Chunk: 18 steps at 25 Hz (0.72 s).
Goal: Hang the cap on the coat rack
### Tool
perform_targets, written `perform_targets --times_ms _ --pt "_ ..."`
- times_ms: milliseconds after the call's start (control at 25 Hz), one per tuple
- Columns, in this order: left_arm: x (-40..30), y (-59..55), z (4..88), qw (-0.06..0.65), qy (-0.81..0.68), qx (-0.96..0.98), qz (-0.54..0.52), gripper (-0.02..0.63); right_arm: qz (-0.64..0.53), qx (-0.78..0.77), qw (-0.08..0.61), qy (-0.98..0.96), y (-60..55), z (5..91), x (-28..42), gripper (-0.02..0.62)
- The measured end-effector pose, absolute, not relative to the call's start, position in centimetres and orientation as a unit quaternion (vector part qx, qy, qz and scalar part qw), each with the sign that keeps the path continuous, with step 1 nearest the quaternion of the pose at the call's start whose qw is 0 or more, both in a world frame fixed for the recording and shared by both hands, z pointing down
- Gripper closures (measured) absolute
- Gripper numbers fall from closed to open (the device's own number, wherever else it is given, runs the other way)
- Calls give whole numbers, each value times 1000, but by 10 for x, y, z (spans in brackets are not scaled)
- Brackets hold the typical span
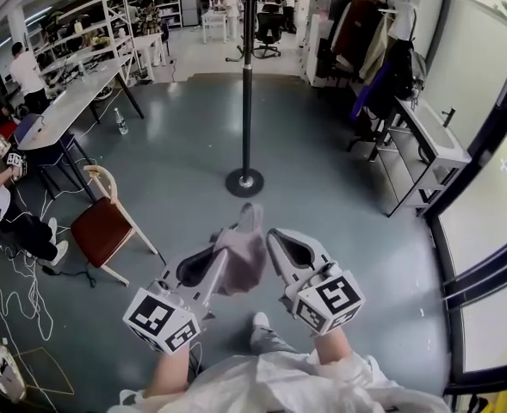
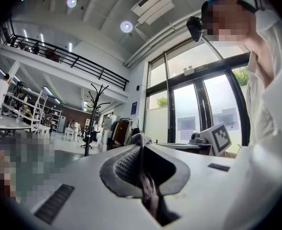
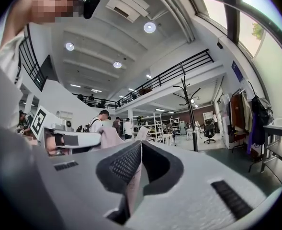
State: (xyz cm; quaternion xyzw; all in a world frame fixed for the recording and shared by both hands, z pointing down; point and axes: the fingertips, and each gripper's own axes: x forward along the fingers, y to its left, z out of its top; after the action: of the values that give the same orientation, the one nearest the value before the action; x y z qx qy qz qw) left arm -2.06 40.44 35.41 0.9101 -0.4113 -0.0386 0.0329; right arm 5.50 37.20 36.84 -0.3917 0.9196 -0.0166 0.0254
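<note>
Left gripper [image 1: 225, 255], right gripper [image 1: 273, 237] clamp cap [image 1: 243, 263] edges; open floor [image 1: 184, 166] reaches coat rack [image 1: 246, 101].

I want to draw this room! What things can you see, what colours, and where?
cap: one, dusty pink, held up in front
coat rack: one, black, standing straight ahead
chair: one, red seat, pale frame, left
table: one, pale, long, far left
bottle: one, pale, standing beside the table
hanging clothes: several, dark and beige, right
left gripper: one, white, shut on cap
right gripper: one, white, shut on cap
</note>
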Motion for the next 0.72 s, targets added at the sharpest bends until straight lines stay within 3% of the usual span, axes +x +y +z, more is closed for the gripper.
perform_targets --times_ms 720 --pt "6 234 337 29 -421 906 -30 578 9 -379 31 925 213 346 68 591"
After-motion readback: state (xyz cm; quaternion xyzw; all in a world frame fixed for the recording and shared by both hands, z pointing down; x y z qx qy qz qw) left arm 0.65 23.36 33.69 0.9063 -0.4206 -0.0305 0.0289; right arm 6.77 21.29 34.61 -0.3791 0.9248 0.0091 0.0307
